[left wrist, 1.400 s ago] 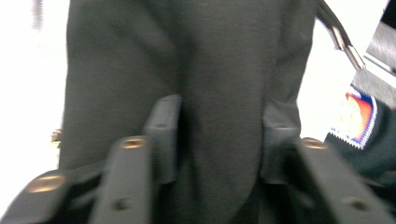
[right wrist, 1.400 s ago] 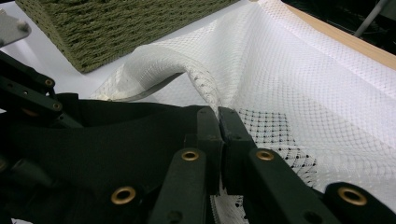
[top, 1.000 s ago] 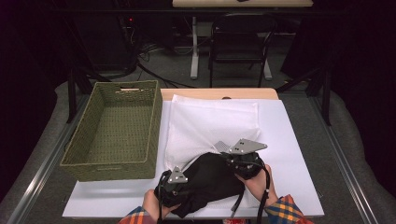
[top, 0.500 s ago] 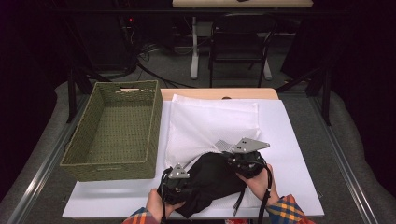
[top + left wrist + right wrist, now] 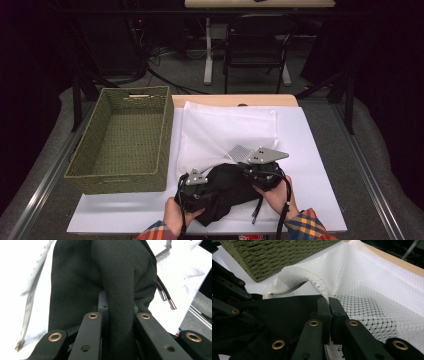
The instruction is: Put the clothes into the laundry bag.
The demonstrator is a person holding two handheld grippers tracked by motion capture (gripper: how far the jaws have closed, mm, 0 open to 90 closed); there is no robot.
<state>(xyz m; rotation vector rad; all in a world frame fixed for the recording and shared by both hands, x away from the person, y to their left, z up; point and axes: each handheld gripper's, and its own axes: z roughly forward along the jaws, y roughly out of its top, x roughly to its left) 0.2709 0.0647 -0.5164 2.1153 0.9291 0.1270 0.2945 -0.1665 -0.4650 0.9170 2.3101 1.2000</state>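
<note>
A black garment with two metal-tipped drawstrings lies bunched at the near edge of a white mesh bag. My left gripper is shut on a thick fold of the black garment, which runs up between its jaws. My right gripper is at the garment's right side. It is shut on the raised edge of the mesh bag, its fingertips pressed together on the netting just above the black garment.
A green woven basket stands empty on the left, close to the mesh bag; its corner sits just beyond the lifted netting. Everything rests on a white board over a wooden table. Dark floor, cables and a chair lie beyond.
The left gripper and the black garment have shifted slightly toward the mesh bag. The right gripper has kept still with the bag's edge in it.
</note>
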